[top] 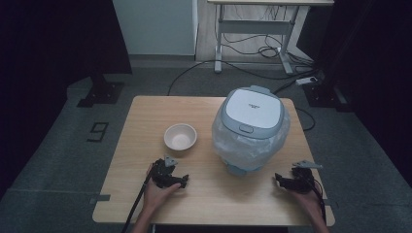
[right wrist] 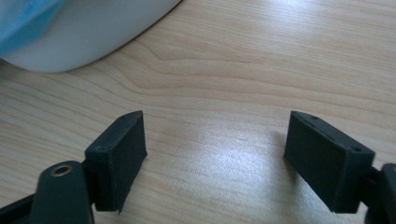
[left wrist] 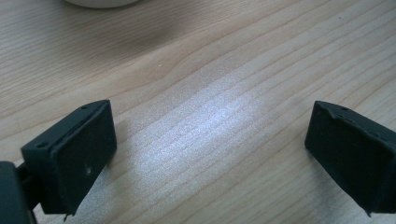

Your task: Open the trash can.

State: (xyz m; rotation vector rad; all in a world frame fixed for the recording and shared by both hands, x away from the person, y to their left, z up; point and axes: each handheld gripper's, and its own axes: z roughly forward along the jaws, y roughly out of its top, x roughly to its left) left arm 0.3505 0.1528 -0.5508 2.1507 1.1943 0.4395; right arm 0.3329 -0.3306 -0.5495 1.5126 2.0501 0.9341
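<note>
1. Both grippers are resting low on the wooden table (top: 145, 204), near its front edge. The left gripper (top: 183, 181) is sitting toward the front-left, the right gripper (top: 279, 180) toward the front-right corner. Each is pointing inward.

2. The rice cooker (top: 251, 126) is standing between them, right of centre and reaching toward the back edge, lid closed. A clear plastic wrap (top: 228, 141) is clinging around its body. A small white bowl (top: 180, 136) is sitting just left of it, empty as far as I can tell.

3. Risk, as I judge it: the wrap is looking slick and loose. Jaws closing on it could be pinching film only, tearing it or sliding off rather than gripping the cooker.

4. Second risk: the cooker is bulky and rounded, far wider than either jaw gap. A push from one side could be shoving it toward the bowl or the right edge.

5. Third: the bowl is lying close to the left gripper's forward path; a careless sweep could be knocking it.

6. Jaws, left gripper view: standing wide apart, bare table between them, holding nothing; the bowl's rim (left wrist: 100, 3) is peeking in at the top.

7. Jaws, right gripper view: likewise spread wide, gripping nothing, touching nothing; the cooker's pale base (right wrist: 93, 28) is looming at top left, apart from the jaws.
</note>
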